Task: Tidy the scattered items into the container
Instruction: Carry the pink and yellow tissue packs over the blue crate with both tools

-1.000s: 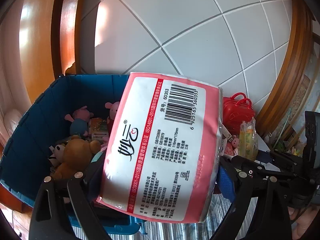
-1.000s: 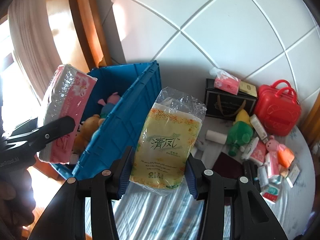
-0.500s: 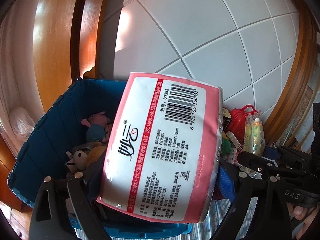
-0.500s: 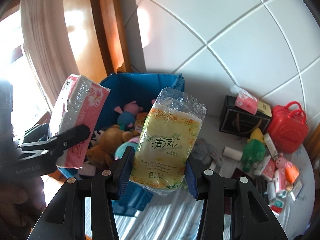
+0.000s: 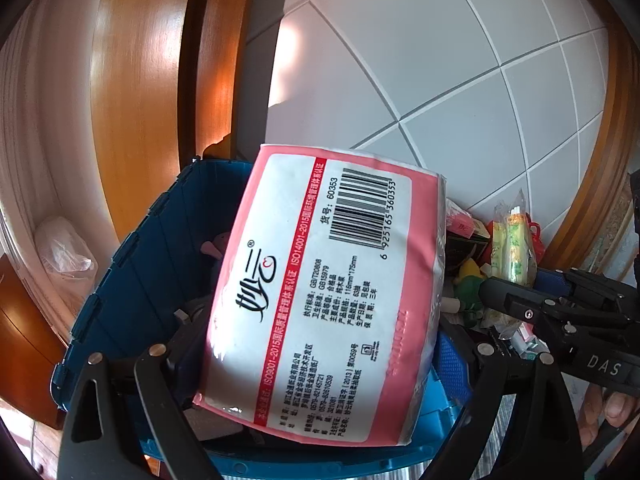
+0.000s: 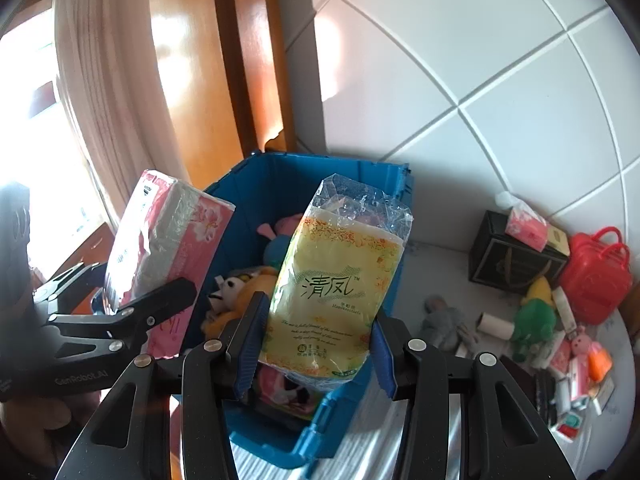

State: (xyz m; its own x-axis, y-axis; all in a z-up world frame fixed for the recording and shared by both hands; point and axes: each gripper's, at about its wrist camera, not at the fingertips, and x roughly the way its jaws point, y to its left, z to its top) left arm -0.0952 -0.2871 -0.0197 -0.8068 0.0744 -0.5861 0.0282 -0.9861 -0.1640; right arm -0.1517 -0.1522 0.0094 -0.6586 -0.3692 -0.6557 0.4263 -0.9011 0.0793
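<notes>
**Two tissue packs held over the blue crate**

A pink tissue pack (image 5: 324,296) sits clamped between the fingers of the left gripper (image 5: 316,364), held above the open blue crate (image 6: 352,184). Its long axis runs up and away from the gripper, leaning right, barcode end uppermost. The right gripper (image 6: 316,344) grips a yellow tissue pack (image 6: 336,284) by its lower half, the pack standing nearly upright with its crimped clear end on top, also over the crate. Both packs look light, soft and film-wrapped, so likely slippery and prone to dent; a hold across the wide faces near the middle seems safest. Plush toys (image 6: 248,288) already lie inside the crate. Well to the right, a red case (image 6: 596,276), a black box (image 6: 512,264) and small clutter remain on the striped tabletop (image 6: 436,420).
</notes>
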